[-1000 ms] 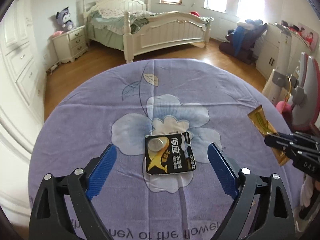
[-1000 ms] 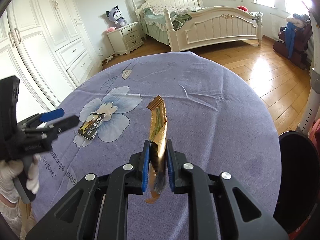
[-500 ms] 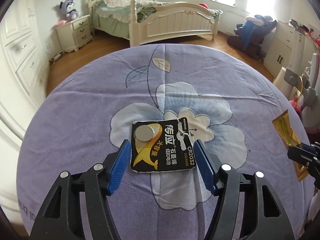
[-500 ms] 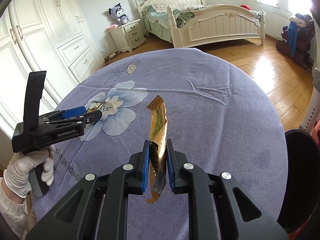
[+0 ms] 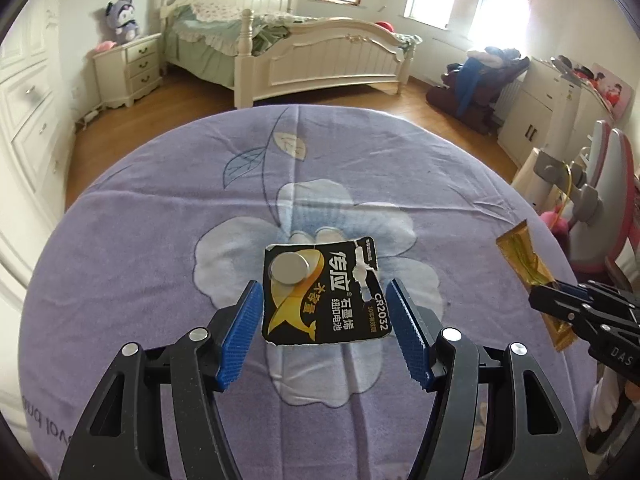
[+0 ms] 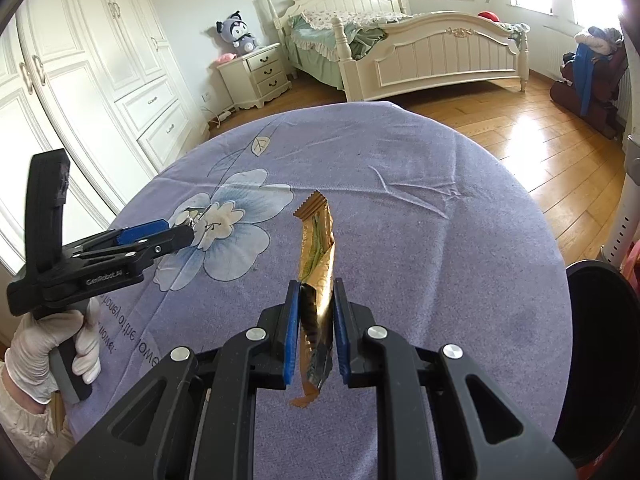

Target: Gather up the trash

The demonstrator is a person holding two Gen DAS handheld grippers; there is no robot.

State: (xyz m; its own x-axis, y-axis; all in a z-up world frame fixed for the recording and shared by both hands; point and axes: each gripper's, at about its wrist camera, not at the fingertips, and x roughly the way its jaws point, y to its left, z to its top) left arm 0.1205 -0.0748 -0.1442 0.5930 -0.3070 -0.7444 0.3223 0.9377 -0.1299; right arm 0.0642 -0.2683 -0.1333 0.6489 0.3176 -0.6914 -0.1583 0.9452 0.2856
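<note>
A black and gold coin-battery card (image 5: pixel 324 292) sits between the blue pads of my left gripper (image 5: pixel 323 302), which have closed in on its two side edges over the round purple-clothed table (image 5: pixel 160 220). The card looks lifted off the cloth. My right gripper (image 6: pixel 316 308) is shut on a crumpled gold wrapper (image 6: pixel 316 248) and holds it above the table. The wrapper also shows at the right in the left wrist view (image 5: pixel 524 264). The left gripper shows in the right wrist view (image 6: pixel 160 236), with the card mostly hidden there.
A black trash bin (image 6: pixel 596 344) stands by the table's right edge. A bed (image 5: pixel 320 56), a nightstand (image 5: pixel 128 68), white wardrobes (image 6: pixel 100 60) and wooden floor lie beyond the table. A gloved hand (image 6: pixel 44 348) holds the left gripper's handle.
My left gripper has narrowed from wide open onto the battery card's edges, and the card has come up with it. My right gripper keeps the gold wrapper, nearly still.
</note>
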